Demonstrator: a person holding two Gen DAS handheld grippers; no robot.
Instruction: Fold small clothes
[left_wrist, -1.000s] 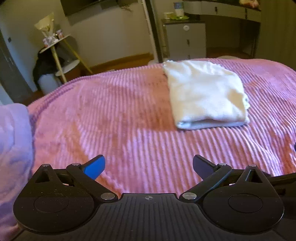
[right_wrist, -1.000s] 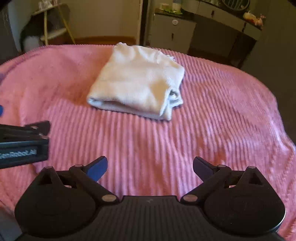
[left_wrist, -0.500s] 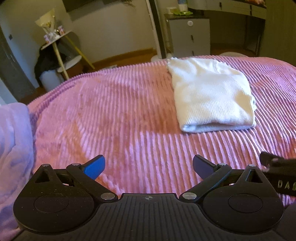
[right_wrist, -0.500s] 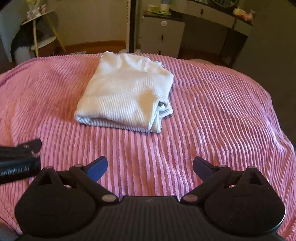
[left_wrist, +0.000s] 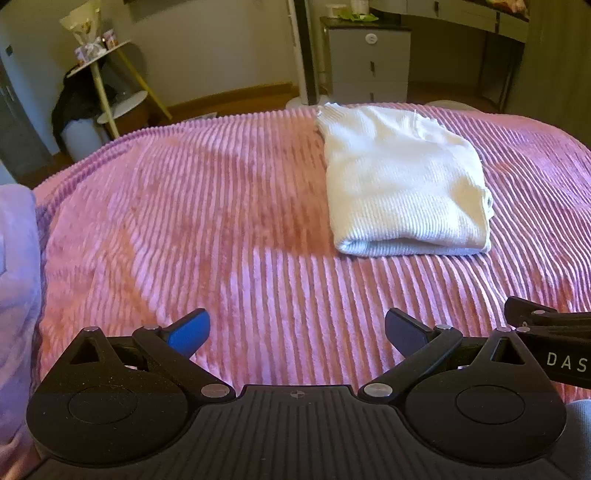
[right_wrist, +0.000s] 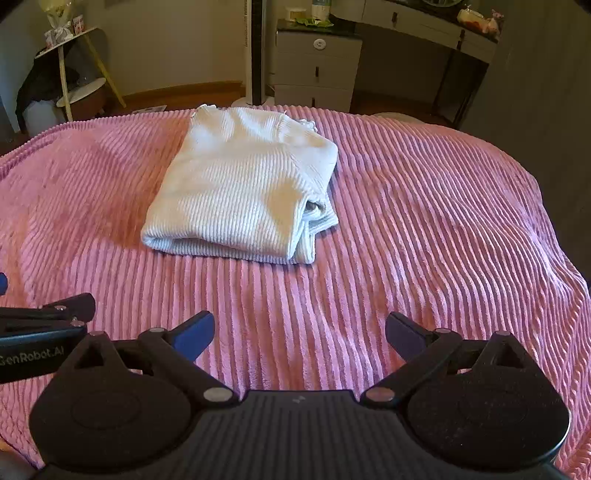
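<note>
White ribbed sweater (left_wrist: 402, 184) lies folded on our pink blanket (left_wrist: 221, 221); left gripper (left_wrist: 297, 328) and right gripper (right_wrist: 300, 330) both spread wide, empty.

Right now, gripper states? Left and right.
Left gripper: open, holding nothing, over the pink blanket.
Right gripper: open, holding nothing; folded white sweater lies ahead.

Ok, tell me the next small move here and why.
Probably draw both tongs back and leave the white ribbed sweater alone: it already lies folded in a compact rectangle on the pink blanket, and the left tongs and right tongs are open and empty.
</note>
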